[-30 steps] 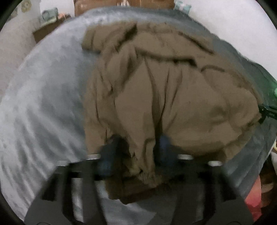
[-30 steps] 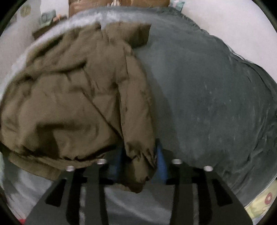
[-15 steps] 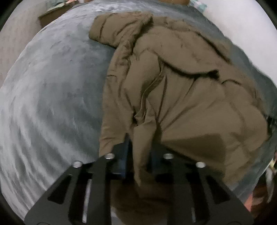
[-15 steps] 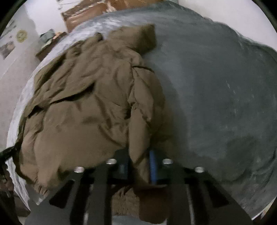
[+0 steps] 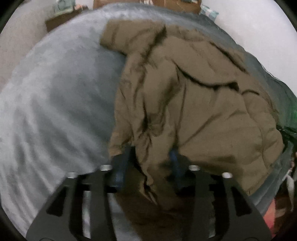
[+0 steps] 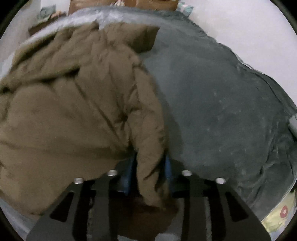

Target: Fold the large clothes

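Note:
A puffy brown jacket (image 5: 194, 111) lies crumpled on a grey bed blanket (image 5: 55, 111). My left gripper (image 5: 148, 166) is at its near hem. The jaws are opening, and a bunched fold of the hem hangs between the blue pads (image 5: 120, 166) with a dark gap beside the left pad. In the right wrist view the jacket (image 6: 74, 120) fills the left half. My right gripper (image 6: 149, 170) is at the other near corner, its jaws also opening, with a narrow roll of brown fabric between the fingers. The fingertips are partly hidden by cloth.
The dark grey blanket (image 6: 222, 111) stretches bare to the right of the jacket. A wooden headboard (image 5: 167, 2) and a cluttered side table (image 5: 61, 16) stand beyond the bed. A white wall (image 5: 250, 27) is at the right. A yellowish printed item (image 6: 278, 215) lies past the bed's near right edge.
Both grippers stood apart around the hem, pinched it tight half a second ago, and now stand apart again. The jacket has shifted slightly on the blanket.

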`<state>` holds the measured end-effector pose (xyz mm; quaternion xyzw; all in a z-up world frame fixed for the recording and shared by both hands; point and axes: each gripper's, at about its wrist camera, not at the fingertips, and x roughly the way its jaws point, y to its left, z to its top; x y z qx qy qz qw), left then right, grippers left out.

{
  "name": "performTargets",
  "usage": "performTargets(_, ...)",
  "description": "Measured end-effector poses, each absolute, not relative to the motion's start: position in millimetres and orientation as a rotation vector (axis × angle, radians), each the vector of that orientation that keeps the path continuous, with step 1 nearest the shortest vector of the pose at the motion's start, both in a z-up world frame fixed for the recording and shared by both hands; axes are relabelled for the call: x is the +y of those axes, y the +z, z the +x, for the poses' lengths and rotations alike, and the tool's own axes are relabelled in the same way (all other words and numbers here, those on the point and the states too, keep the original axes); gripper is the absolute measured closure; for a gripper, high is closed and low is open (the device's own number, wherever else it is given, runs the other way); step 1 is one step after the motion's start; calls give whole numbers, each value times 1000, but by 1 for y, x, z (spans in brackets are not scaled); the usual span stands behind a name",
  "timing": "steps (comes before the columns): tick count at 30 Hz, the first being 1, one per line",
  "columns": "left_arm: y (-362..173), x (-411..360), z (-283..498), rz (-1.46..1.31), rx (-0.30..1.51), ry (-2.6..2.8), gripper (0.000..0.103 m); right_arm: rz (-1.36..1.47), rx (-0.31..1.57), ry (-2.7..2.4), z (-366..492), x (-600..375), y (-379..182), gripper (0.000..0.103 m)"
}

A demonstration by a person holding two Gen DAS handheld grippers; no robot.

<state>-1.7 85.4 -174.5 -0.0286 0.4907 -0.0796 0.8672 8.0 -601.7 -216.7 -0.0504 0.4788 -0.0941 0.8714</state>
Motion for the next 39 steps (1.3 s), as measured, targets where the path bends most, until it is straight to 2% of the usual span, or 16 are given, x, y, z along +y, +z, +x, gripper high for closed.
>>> performTargets(1,-165,88,-2,-23,995,-126,24,-65,972,-193,4,-605,-204,50)
performTargets(2,-157,90,-5,-4,963,-106,16,-28,938,-190,0,-607,-190,46)
performTargets(5,-133,92,5,2,911,-97,14,13,879,-201,0,-605,-163,43)
performTargets(10,-118,75,35,-3,914,-105,13,20,849,-222,24,-598,-149,38)
performTargets(13,-109,57,51,4,901,-121,5,22,845,-207,38,-595,-152,38)
performTargets(19,-97,24,94,-25,900,-178,5,24,838,-149,83,-598,-162,38)
performTargets(24,-109,-5,145,-29,921,-123,5,53,839,-47,131,-602,-175,38)
performTargets(31,-127,-28,197,25,943,34,5,-59,793,40,186,-588,-179,38)
performTargets(39,-145,-20,235,-45,1035,116,6,-24,894,112,235,-569,-173,38)
